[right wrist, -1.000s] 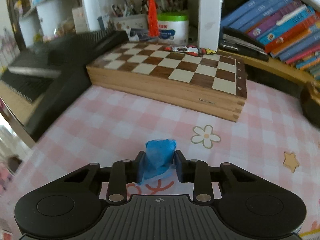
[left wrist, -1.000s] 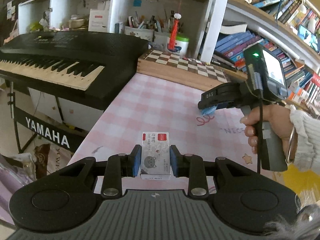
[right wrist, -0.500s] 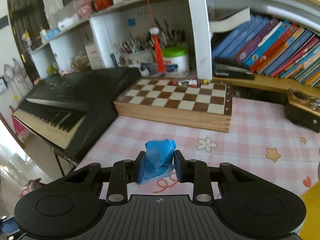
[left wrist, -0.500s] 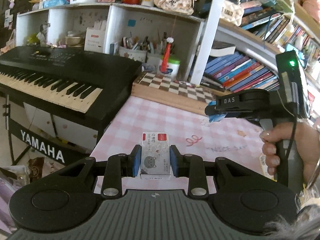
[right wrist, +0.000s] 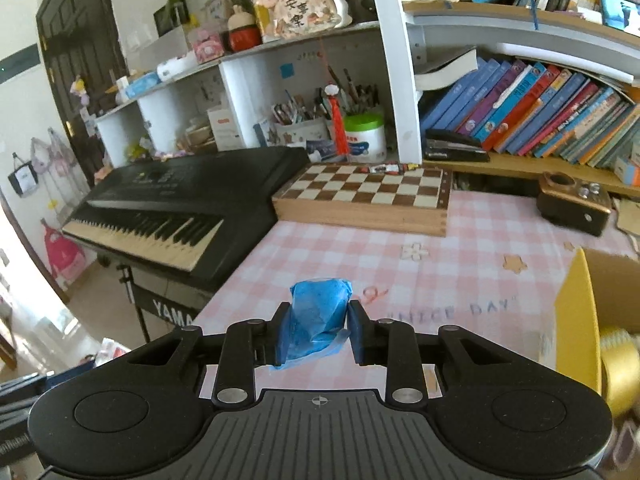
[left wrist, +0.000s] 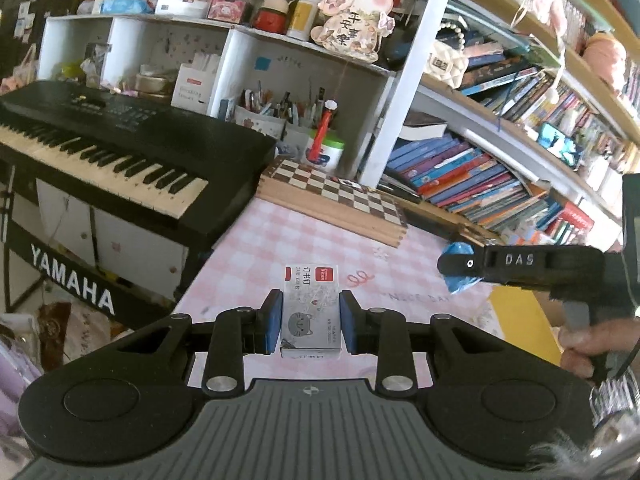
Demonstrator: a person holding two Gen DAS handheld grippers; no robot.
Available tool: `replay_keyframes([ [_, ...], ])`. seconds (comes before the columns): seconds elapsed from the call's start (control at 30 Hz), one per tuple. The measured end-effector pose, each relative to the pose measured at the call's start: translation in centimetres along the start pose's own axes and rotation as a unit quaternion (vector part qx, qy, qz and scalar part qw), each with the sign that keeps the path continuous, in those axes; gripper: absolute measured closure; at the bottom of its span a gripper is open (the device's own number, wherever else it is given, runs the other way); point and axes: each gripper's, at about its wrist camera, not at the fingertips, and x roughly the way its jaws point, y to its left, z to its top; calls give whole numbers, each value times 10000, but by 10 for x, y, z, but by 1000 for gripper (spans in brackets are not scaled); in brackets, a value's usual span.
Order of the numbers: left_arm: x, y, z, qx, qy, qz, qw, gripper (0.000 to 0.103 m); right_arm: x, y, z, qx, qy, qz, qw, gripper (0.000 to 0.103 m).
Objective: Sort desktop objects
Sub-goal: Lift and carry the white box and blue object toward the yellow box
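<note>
The left gripper (left wrist: 310,320) is clamped on a small white staple box (left wrist: 310,312), which stands upright between the two blue pads (left wrist: 274,322) with its cat print facing the camera and its red label at the top. The box is held clear above the pink checked tablecloth (left wrist: 280,248), near the table's left edge. The right gripper (right wrist: 318,326) is clamped on a crumpled blue wad (right wrist: 318,316), either paper or plastic film; the material cannot be determined. The wad bulges above the pads and a loose flap hangs below them. In the left wrist view the right gripper (left wrist: 460,272) appears side-on at the right, the blue wad (left wrist: 460,280) projecting from its tip, with the person's hand (left wrist: 580,344) wrapped around the handle; it is held above the table, well apart from the left gripper. A wooden chessboard box (right wrist: 364,196) lies closed at the back of the table, touching the corner of a black keyboard (right wrist: 172,204) that stands to the left of the table. A brown device (right wrist: 574,204) rests at the right rear of the table. A yellow cardboard box (right wrist: 576,316) stands open at the right edge, with a yellow roll (right wrist: 618,372) inside it. Bookshelves (right wrist: 532,120) and a pen holder (right wrist: 300,128) occupy the wall behind.
</note>
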Motion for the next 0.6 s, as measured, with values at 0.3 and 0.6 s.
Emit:
replay_keyframes([
  [0.3, -61, 2, -17, 217, -22, -226, 9995, 75, -64, 22, -40, 115, -232, -81, 9996, 74],
  [0.6, -110, 1, -33, 449, -15, -510, 9977, 75, -127, 26, -85, 255, -239, -305, 9989, 74],
])
